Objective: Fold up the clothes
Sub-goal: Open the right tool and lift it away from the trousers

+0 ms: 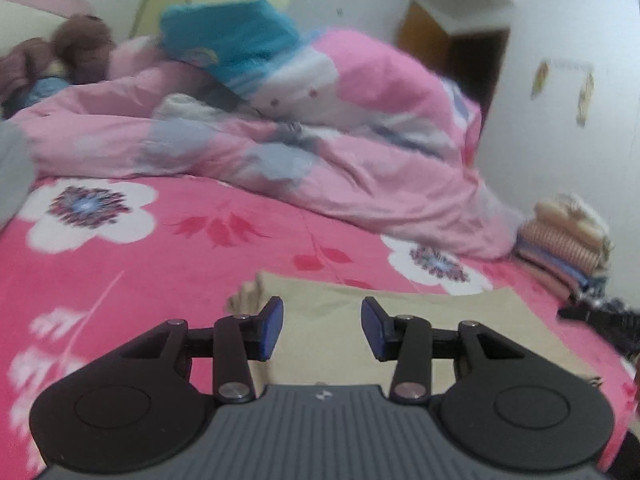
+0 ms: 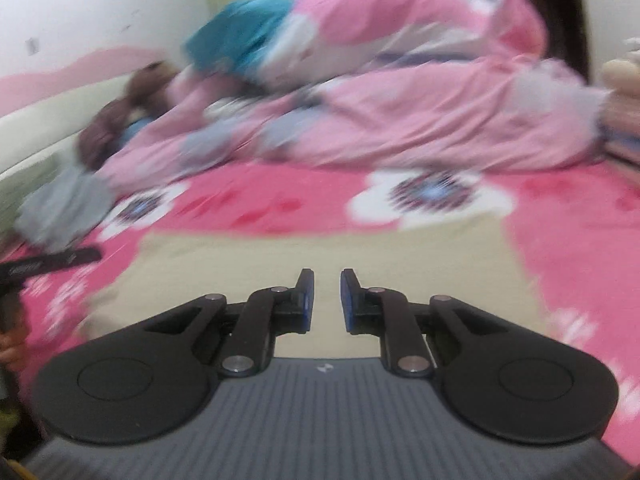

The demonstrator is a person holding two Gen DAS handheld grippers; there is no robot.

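No readable writing showing. Left gripper (image 1: 322, 328) hovering, jaws apart, empty, over flat beige garment (image 1: 460, 320). Right gripper (image 2: 327, 300) hovering, narrow gap, empty. Floral pink sheet (image 1: 160, 272) lying beneath.

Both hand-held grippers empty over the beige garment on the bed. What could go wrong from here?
1. The right hand-held gripper has only a narrow gap between its fingers, so it may slide over the flat beige garment instead of pinching an edge.
2. A deep pinch by the left hand-held gripper could catch the pink floral sheet too.
3. The heaped pink quilt and folded stack sit close behind; a sweeping fold could snag them.
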